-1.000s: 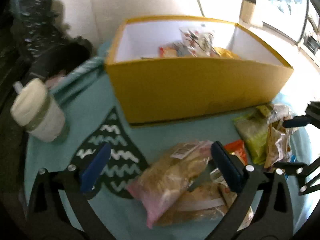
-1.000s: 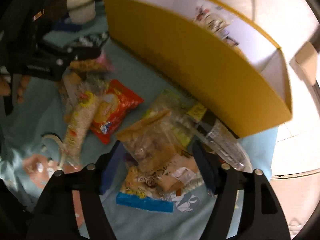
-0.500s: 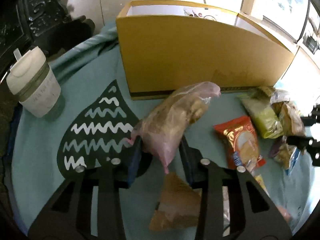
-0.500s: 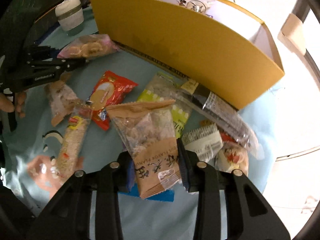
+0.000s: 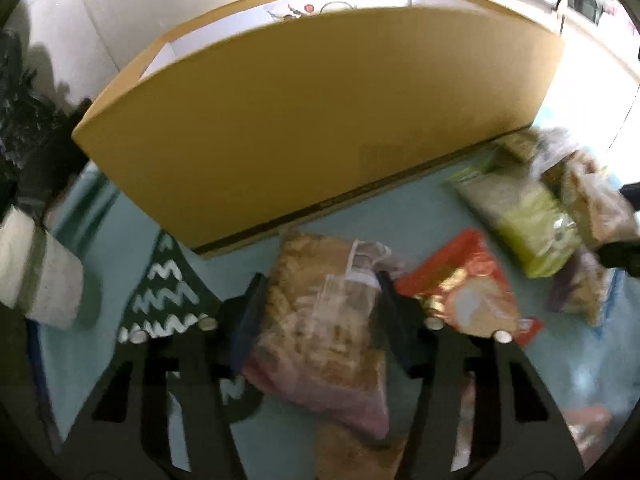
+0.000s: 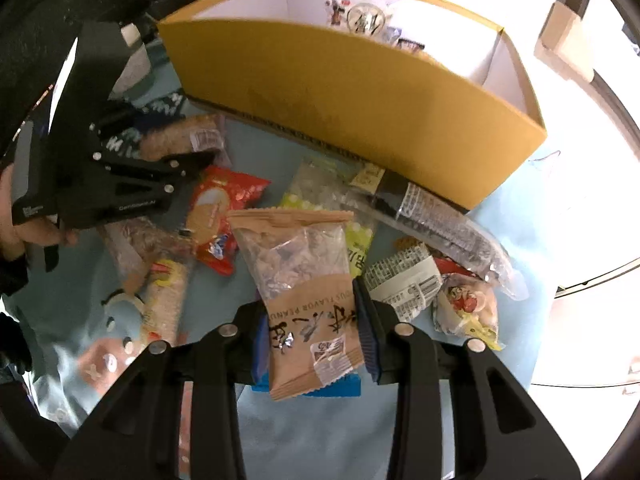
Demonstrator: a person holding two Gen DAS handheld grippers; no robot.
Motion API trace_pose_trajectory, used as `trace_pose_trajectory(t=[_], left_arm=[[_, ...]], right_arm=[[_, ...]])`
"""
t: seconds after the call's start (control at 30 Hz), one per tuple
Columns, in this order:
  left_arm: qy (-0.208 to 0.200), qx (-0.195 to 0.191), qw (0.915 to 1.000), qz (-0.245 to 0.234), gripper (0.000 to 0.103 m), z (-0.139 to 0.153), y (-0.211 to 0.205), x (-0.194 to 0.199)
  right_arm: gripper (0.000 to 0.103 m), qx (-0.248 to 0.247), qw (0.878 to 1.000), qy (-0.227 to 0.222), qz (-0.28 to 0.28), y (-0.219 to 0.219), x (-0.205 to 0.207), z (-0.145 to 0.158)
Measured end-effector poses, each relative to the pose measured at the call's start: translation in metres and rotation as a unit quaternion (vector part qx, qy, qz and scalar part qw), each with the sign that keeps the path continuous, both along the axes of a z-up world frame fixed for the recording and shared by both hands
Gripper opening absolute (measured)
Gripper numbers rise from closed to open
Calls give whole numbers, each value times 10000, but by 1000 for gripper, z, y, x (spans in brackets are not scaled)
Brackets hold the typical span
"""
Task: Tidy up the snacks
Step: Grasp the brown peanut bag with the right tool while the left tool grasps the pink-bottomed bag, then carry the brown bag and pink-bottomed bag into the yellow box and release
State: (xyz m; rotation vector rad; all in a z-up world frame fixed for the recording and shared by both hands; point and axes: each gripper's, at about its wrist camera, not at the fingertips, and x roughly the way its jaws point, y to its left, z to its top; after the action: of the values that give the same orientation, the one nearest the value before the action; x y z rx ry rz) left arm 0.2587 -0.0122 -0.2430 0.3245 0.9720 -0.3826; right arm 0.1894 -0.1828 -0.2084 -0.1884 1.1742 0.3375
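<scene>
2 hand-held grippers [image 5: 318, 300] [image 6: 314, 328], 2 gripped snack bags [image 5: 320, 332] [image 6: 304, 280]

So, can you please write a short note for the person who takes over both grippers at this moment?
Left hand-held gripper: shut on the pink bag of snacks, low over the teal cloth, in front of the yellow box.
Right hand-held gripper: shut on the brown peanut bag.
Done: a few packets are already in the box.
Left: put both held bags in the box, then the red packet, green packet, long clear packet and the others on the cloth.
</scene>
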Motion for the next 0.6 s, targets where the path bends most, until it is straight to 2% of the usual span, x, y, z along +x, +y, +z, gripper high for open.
trace_pose_trajectory(t=[0.1, 0.27, 0.37, 0.43, 0.6], left_arm=[[-36, -630, 9975, 308, 50, 17, 21, -14], [-287, -1472, 9853, 814, 50, 49, 53, -55], [-559, -1683, 9811, 777, 50, 77, 52, -77], [-744, -1724, 9798, 683, 50, 96, 42, -77], [-1263, -1999, 9703, 516, 50, 157, 25, -77]], right_arm=[[36, 383, 9989, -124, -238, -17, -8, 15], [36, 948, 9936, -224, -577, -39, -16, 37], [36, 1049, 9920, -389, -577, -37, -17, 53], [36, 1074, 9913, -530, -539, -34, -15, 67], [36, 1180, 9863, -1024, -531, -39, -15, 118]])
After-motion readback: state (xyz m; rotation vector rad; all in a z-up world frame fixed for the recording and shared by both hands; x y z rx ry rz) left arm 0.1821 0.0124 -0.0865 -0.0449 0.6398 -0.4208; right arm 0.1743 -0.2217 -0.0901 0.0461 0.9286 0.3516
